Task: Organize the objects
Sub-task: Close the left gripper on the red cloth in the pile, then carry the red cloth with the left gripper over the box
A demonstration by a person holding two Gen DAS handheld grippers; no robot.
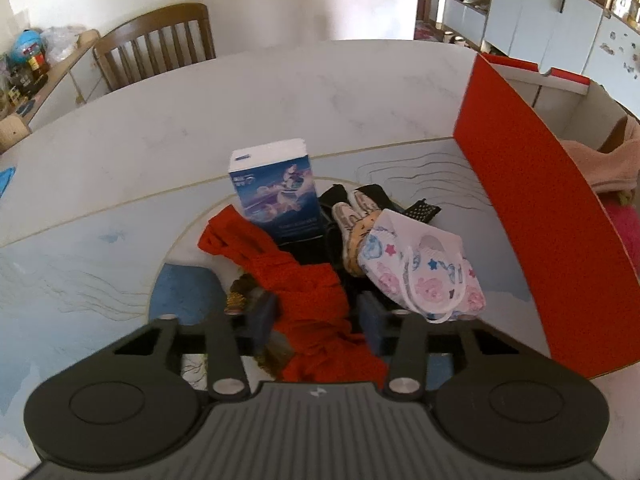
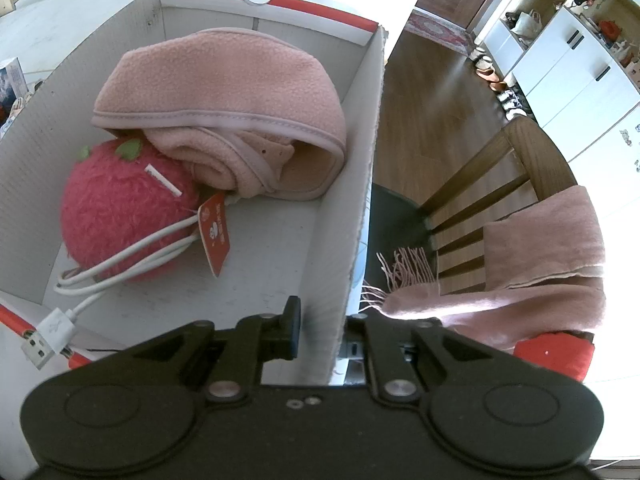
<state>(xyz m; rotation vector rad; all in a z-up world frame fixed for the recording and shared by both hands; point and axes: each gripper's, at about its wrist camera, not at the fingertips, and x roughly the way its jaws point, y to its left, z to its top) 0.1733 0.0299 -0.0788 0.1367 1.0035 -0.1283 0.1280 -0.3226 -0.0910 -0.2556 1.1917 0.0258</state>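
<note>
- Red cloth (image 1: 308,292) — crumpled, long axis running from beside the blue box (image 1: 276,188) back toward the camera, lying on the table mat (image 1: 80,264) in the pile of loose items.
- Passes straight between the pads of the left gripper (image 1: 316,320); jaws narrowed about it, pads at either side of the fabric and apparently pressing it.
- Stands upright at the far end of the cloth: the blue box, printed face toward the camera.
- Lies just right of the cloth: a small patterned bag (image 1: 424,276) with white handles, tilted, next to a striped sock-like item (image 1: 356,216) and dark fabric.
- Rises at the right: the red-sided cardboard box (image 1: 536,216), open at the top.
- Right gripper (image 2: 324,332) — jaws nearly closed, pinching the white box wall (image 2: 352,200) between the pads.
- Inside that box: a pink fleece (image 2: 224,108), a pink plush strawberry (image 2: 120,208) and a white USB cable (image 2: 100,276).
- Draped over a wooden chair (image 2: 500,176) outside the box: a pink scarf (image 2: 536,272).
</note>
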